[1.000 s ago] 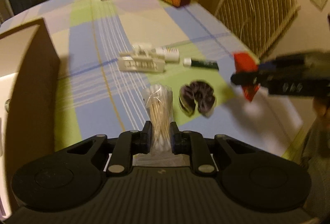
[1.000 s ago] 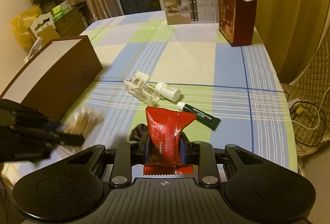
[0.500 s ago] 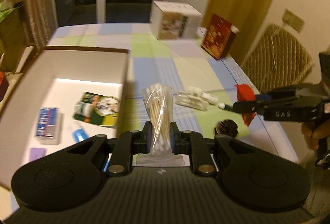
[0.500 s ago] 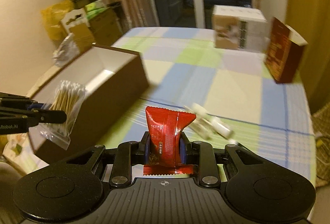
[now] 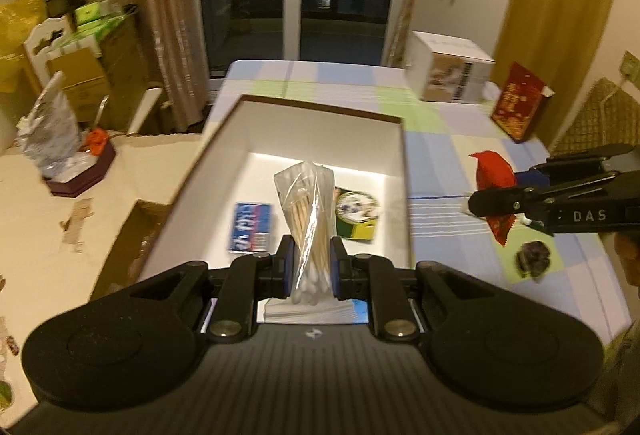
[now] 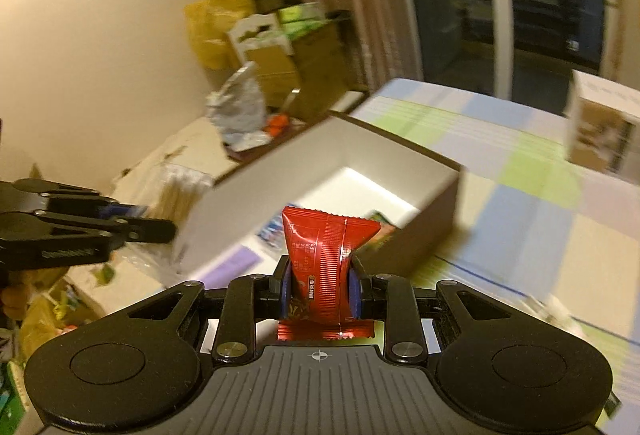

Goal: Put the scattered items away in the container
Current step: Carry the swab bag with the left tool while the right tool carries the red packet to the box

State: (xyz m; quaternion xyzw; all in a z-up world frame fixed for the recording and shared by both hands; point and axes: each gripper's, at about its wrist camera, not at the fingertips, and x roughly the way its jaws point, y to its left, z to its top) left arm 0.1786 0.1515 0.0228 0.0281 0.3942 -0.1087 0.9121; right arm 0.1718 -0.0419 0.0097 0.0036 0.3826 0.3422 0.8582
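My left gripper [image 5: 311, 267] is shut on a clear bag of cotton swabs [image 5: 307, 211] and hovers over the near end of the open box [image 5: 394, 171], brown outside and white inside. A blue packet [image 5: 251, 226] and a green-and-yellow packet [image 5: 356, 211] lie on the box floor. My right gripper [image 6: 320, 293] is shut on a red snack packet [image 6: 325, 255], held just right of the box [image 6: 432, 171]; the same packet [image 5: 493, 171] shows in the left wrist view. A dark scrunchie [image 5: 532, 261] rests on the checked tablecloth.
A white carton [image 5: 450, 73] and a red box [image 5: 518, 107] stand at the far end of the table [image 5: 444, 151]. Left of the table are cardboard boxes [image 5: 80, 75], bags and floor clutter. A hand [image 5: 628, 259] holds the right gripper's grip.
Both grippers have swung left toward the box. The swab bag now hangs over the box interior, and the red packet has come up beside the box's right wall.
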